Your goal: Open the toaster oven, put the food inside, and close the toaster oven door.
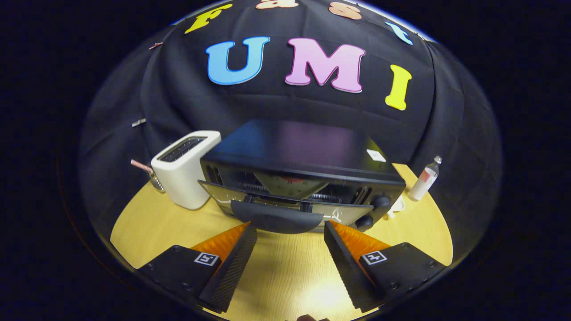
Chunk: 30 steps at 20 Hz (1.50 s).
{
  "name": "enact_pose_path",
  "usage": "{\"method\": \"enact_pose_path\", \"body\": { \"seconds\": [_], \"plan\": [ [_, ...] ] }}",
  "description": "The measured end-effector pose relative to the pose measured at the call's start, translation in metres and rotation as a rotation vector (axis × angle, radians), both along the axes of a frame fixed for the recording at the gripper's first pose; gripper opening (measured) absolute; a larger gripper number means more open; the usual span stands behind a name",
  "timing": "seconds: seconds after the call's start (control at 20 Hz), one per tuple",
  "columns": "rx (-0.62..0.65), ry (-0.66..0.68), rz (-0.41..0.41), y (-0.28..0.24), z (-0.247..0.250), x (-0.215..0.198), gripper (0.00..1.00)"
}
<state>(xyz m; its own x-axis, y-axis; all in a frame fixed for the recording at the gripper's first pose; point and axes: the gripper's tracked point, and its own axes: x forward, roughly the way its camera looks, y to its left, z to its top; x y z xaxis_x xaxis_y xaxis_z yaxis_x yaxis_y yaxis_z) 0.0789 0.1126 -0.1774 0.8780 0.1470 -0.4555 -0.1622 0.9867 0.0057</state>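
Holding your gripper (290,232) with fingers spread wide and empty above the bench (151,227), you have the toaster oven (308,156) just ahead. Its door (285,206) hangs partly open, handle (279,220) between your fingertips, not touched. Food (287,183) sits inside. Left of it stands a white toaster (187,171); toward the bench's far right edge, a small bottle (426,179).

Glossy toaster oven (308,149) on smooth wood-grain table (285,263), cloth wall (285,107).
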Motion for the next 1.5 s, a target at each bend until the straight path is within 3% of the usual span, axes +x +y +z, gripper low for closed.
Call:
{"method": "enact_pose_path", "body": {
  "seconds": [0.25,0.65,0.8,1.1,1.5],
  "plan": [
    [0.083,-0.164,-0.021,-0.011,0.081,-0.011,0.99],
    [0.092,-0.348,-0.161,-0.121,0.162,-0.055,0.99],
    [0.112,-0.397,-0.217,-0.155,0.176,-0.088,0.99],
    [0.026,-0.416,-0.281,-0.198,0.171,-0.138,0.98],
    [0.057,-0.399,-0.265,-0.2,0.178,-0.115,0.99]
  ]
}}
